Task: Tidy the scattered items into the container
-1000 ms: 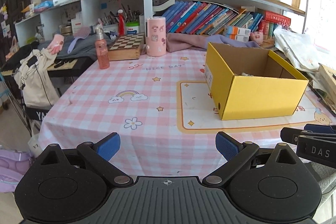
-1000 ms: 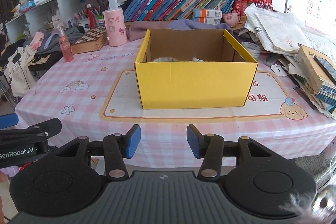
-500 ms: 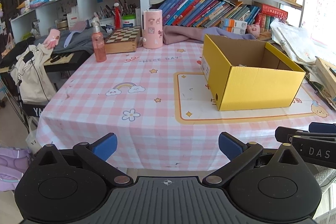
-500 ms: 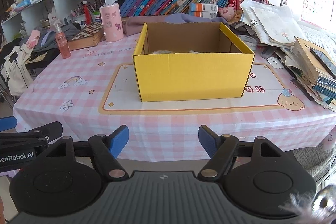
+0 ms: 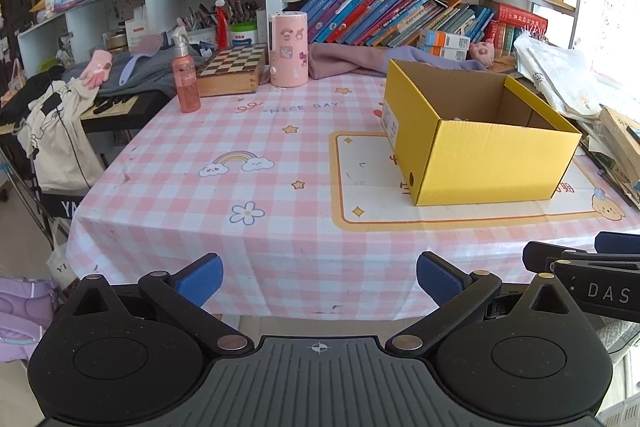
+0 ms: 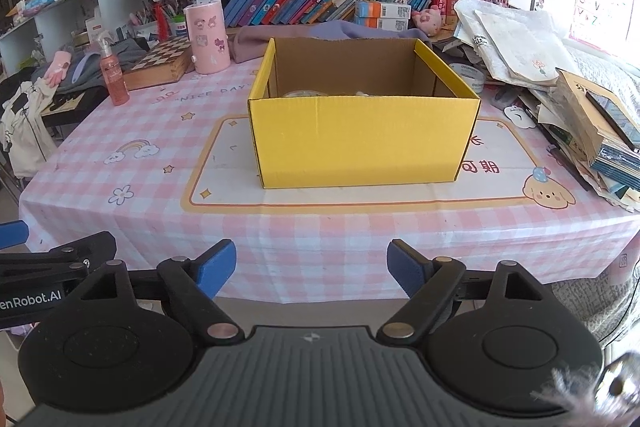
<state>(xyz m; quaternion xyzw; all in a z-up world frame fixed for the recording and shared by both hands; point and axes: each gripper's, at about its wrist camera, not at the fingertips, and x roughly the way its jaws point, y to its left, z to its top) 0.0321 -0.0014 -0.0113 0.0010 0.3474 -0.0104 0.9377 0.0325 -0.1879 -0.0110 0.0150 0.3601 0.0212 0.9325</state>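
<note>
A yellow cardboard box (image 6: 362, 143) stands open on the pink checked tablecloth; it also shows in the left wrist view (image 5: 488, 163). A few small items lie at its bottom, mostly hidden by the front wall. My left gripper (image 5: 319, 277) is open and empty, off the table's near edge, left of the box. My right gripper (image 6: 311, 267) is open and empty, off the near edge, straight in front of the box.
At the table's back stand a pink spray bottle (image 5: 185, 79), a wooden chessboard box (image 5: 232, 69) and a pink canister (image 5: 289, 50). Papers and books (image 6: 576, 107) pile up at the right. A bookshelf stands behind. A keyboard with clothes (image 5: 72, 99) sits left.
Both grippers have pulled back from the table, which now looks farther away. The right gripper's jaws have opened wider.
</note>
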